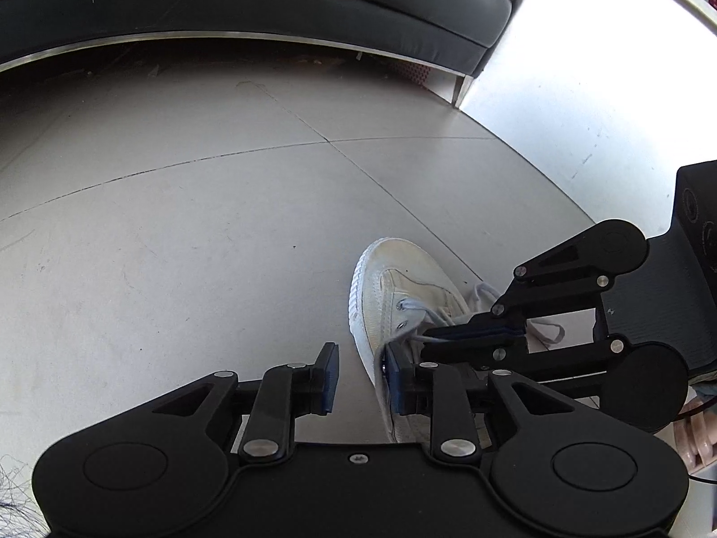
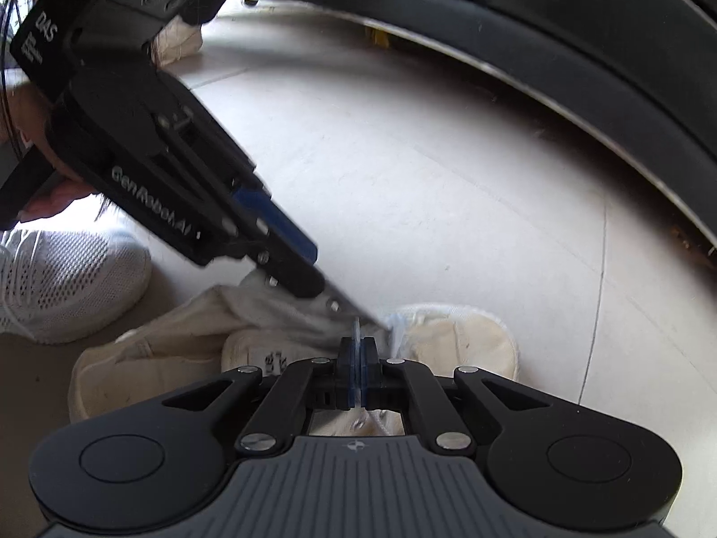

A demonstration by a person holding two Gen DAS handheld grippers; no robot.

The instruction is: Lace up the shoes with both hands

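We see the left gripper [image 1: 360,379] jaws narrowly apart, empty, beside the canvas shoe [image 1: 394,296] on the floor [image 1: 179,224]. Right gripper [image 2: 357,370] jaws pinch the lace [image 2: 357,329]

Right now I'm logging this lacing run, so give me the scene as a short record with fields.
setting: tiled floor beside a black sofa
shoe: cream canvas shoe on the floor, toe pointing away
left gripper: open, nothing between the pads, right pad against the shoe's side
right gripper: shut over the shoe's eyelets; whether it pinches the lace can't be told
other: white mesh sneaker nearby
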